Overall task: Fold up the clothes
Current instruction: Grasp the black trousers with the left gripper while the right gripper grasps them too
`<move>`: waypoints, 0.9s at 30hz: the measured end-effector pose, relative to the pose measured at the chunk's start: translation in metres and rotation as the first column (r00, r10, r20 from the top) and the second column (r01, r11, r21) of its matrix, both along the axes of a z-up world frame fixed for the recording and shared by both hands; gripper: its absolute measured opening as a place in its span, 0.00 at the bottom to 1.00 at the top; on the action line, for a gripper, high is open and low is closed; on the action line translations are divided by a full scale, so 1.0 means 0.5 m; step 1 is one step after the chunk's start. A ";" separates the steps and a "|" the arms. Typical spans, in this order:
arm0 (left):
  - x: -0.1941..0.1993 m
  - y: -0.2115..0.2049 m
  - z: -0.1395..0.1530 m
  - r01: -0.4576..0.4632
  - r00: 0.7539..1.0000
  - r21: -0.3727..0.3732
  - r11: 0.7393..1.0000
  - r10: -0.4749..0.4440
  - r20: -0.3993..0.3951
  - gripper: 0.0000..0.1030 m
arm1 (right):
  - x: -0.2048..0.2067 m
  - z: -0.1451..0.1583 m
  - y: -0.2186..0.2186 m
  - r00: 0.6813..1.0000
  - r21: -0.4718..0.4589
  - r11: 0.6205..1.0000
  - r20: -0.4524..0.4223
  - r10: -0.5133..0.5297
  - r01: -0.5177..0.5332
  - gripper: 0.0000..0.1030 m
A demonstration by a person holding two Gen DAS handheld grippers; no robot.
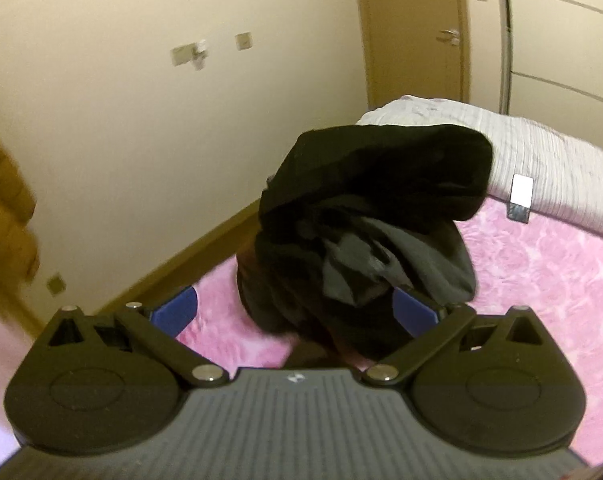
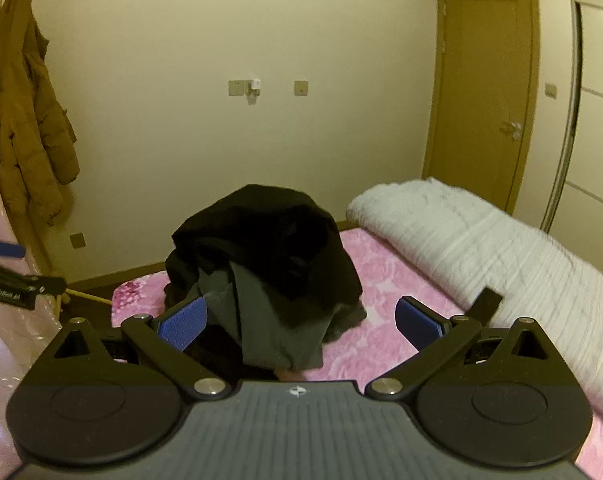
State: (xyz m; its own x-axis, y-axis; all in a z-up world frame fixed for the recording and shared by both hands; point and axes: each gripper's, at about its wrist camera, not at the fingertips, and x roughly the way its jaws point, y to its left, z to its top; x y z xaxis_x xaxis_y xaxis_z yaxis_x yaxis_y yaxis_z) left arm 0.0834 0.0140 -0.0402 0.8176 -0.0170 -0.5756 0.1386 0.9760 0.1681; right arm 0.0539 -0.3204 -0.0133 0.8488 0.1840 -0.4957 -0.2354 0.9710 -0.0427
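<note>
Both grippers hover over a bed w/ a pink floral sheet [image 2: 381, 280], jaws spread wide, nothing gripped.

Left gripper [image 1: 295, 310]: blue pads far apart. A heap of dark clothes [image 1: 361, 220] sits straight ahead between the jaws, bulging past the right pad, which it partly covers; can't tell if cloth touches that pad. Heap is black on top w/ a grey garment showing in the middle. Bare pink sheet lies just inside the left pad and to the right of the right jaw. Beyond the left jaw the sheet's edge runs diagonally along the bed's wooden edge [image 1: 189, 256], w/ the cream wall [image 1: 141, 120] behind. Ahead-right of the heap lies a rolled white quilt [image 1: 561, 172]; the heap's top edge overlaps it in this view.

Right gripper [image 2: 299, 322]: pads equally wide. Same clothes heap [image 2: 261, 264] ahead, closer to the left pad, its grey layer hanging down near that pad; apart or touching, can't tell. Open pink sheet fills the gap between heap and right pad. White quilt [image 2: 481, 248] lies along the bed beyond the right jaw, a dark tag [image 2: 487, 306] at its near edge. Far sheet edge ends just past the heap. Left of the jaws: the other gripper's [image 2: 5, 264] tip, a brown coat [image 2: 25, 120] hanging. Ahead-right: a door [image 2: 485, 92].
</note>
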 end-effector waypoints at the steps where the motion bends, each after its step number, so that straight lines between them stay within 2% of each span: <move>1: 0.031 0.006 -0.006 0.020 1.000 0.013 1.000 -0.020 0.008 1.00 | 0.021 -0.003 0.009 1.000 -0.017 1.000 0.003 0.000 0.000 1.00; 6: 0.226 0.038 -0.052 0.150 0.988 0.052 0.987 -0.151 0.022 0.99 | 0.163 -0.030 0.059 1.000 -0.103 0.994 -0.002 -0.019 0.019 1.00; 9: 0.334 0.038 -0.087 0.256 0.966 0.088 0.963 -0.258 0.015 0.99 | 0.274 -0.048 0.090 0.997 -0.147 0.987 -0.029 -0.072 0.067 0.99; 12: 0.423 0.024 -0.124 0.341 0.939 0.111 0.933 -0.344 0.006 0.99 | 0.381 -0.070 0.119 0.992 -0.218 0.972 -0.063 -0.106 0.090 0.91; 13: 0.447 0.019 -0.135 0.367 0.929 0.111 0.924 -0.370 0.008 0.98 | 0.415 -0.079 0.130 0.991 -0.252 0.964 -0.076 -0.106 0.084 0.81; 15: 0.490 0.008 -0.159 0.408 0.911 0.121 0.905 -0.412 0.008 0.97 | 0.469 -0.099 0.151 0.991 -0.316 0.947 -0.099 -0.095 0.060 0.77; 18: 0.546 -0.012 -0.196 0.463 0.885 0.145 0.875 -0.466 -0.011 0.88 | 0.533 -0.131 0.181 0.988 -0.416 0.909 -0.133 -0.076 0.014 0.77; 21: 0.573 -0.013 -0.203 0.498 0.866 0.127 0.858 -0.501 -0.014 0.77 | 0.581 -0.167 0.206 0.984 -0.513 0.857 -0.171 -0.059 -0.038 0.77; 23: 0.591 -0.014 -0.208 0.521 0.852 0.115 0.846 -0.523 -0.015 0.66 | 0.602 -0.194 0.212 0.978 -0.570 0.818 -0.200 -0.051 -0.074 0.77; 24: 0.600 -0.014 -0.210 0.532 0.845 0.109 0.840 -0.534 -0.015 0.47 | 0.612 -0.208 0.216 0.976 -0.597 0.797 -0.215 -0.048 -0.092 0.76; 25: 0.609 -0.014 -0.213 0.543 0.838 0.103 0.833 -0.545 -0.015 0.27 | 0.623 -0.222 0.219 0.972 -0.623 0.774 -0.229 -0.046 -0.111 0.71; 26: 0.619 -0.009 -0.204 0.538 0.843 0.076 0.840 -0.538 -0.010 0.22 | 0.629 -0.232 0.220 0.969 -0.635 0.763 -0.242 -0.045 -0.123 0.56; 27: 0.629 -0.003 -0.195 0.531 0.847 0.048 0.846 -0.531 -0.004 0.19 | 0.634 -0.239 0.217 0.966 -0.633 0.764 -0.253 -0.050 -0.126 0.46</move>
State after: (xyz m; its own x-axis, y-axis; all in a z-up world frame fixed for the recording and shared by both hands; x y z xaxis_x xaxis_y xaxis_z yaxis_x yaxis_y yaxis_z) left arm 0.3977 0.0127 -0.1378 0.6966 -0.4239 -0.5788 0.6315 0.7452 0.2142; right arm 0.3711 -0.2120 -0.1328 0.6854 -0.2209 -0.6939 -0.3595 0.7260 -0.5862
